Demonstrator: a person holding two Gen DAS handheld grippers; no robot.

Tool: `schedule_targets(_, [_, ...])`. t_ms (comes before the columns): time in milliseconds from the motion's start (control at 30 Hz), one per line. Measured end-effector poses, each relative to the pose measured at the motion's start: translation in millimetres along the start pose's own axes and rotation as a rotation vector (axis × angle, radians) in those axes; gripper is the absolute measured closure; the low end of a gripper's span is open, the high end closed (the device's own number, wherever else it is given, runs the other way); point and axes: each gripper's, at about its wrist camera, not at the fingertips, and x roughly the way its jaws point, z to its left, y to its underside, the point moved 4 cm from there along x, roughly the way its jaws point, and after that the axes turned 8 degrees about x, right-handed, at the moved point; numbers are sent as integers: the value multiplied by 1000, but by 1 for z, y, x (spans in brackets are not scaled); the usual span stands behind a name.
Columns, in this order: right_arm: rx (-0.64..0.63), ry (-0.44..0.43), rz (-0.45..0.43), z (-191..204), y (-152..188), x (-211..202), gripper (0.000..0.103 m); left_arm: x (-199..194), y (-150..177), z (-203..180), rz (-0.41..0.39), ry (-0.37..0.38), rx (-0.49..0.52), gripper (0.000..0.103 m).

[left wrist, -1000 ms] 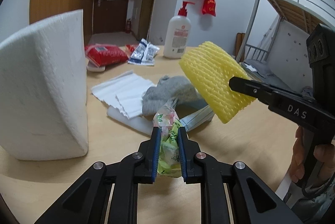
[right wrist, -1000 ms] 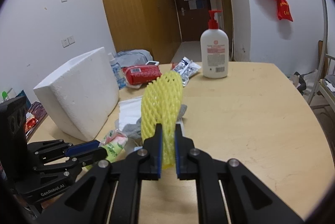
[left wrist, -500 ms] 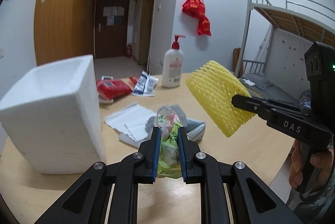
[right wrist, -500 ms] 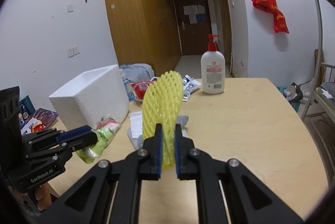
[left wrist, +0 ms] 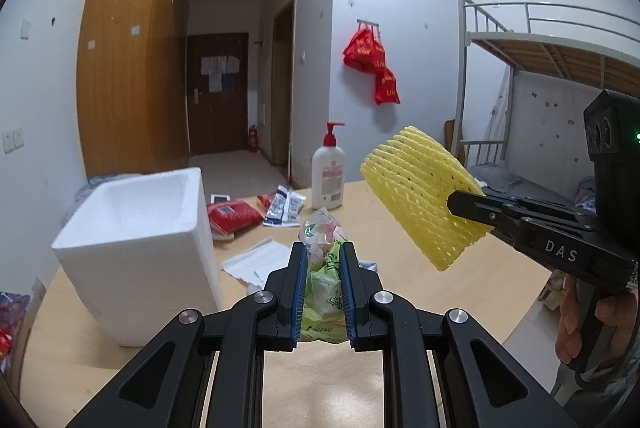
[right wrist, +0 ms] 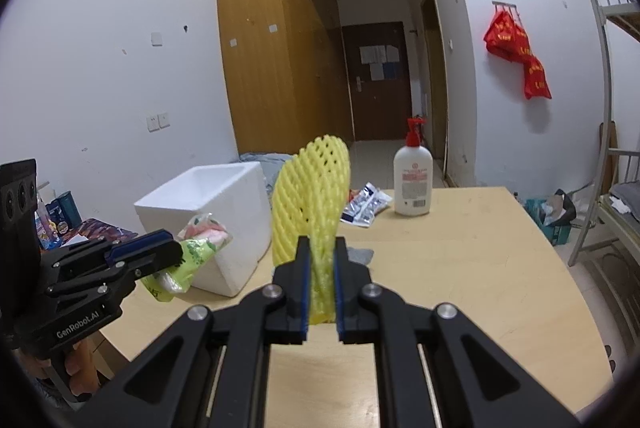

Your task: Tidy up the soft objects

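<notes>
My left gripper is shut on a green and pink plastic bag and holds it above the wooden table. The bag also shows in the right wrist view. My right gripper is shut on a yellow foam net sleeve, held up in the air; it also shows in the left wrist view. An open white foam box stands on the table to the left, below and beside both held items. It also shows in the right wrist view.
White paper sheets and a grey cloth lie on the table behind the grippers. A lotion pump bottle, a red packet and blue-white sachets sit at the far edge. A bunk bed stands at right.
Both grippers have risen well above the table with their items still held. The foam box now appears lower, with its open top showing.
</notes>
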Motion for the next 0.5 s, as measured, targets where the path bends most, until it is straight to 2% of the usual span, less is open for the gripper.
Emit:
schedule_targets(67, [-6, -5, -9, 4, -1, -4, 91, -7, -2, 1, -16, -11, 3, 89])
schedule_targets(100, [-8, -7, -13, 5, -1, -5, 91, -11, -2, 1, -20, -13, 3, 98])
schedule_targets(300, [-12, -19, -10, 10, 2, -5, 91, -10, 4, 6, 7, -27, -9, 99])
schedule_targets(500, [-4, -16, 3, 8, 6, 0, 91, -5, 11, 3, 30, -1, -2, 99])
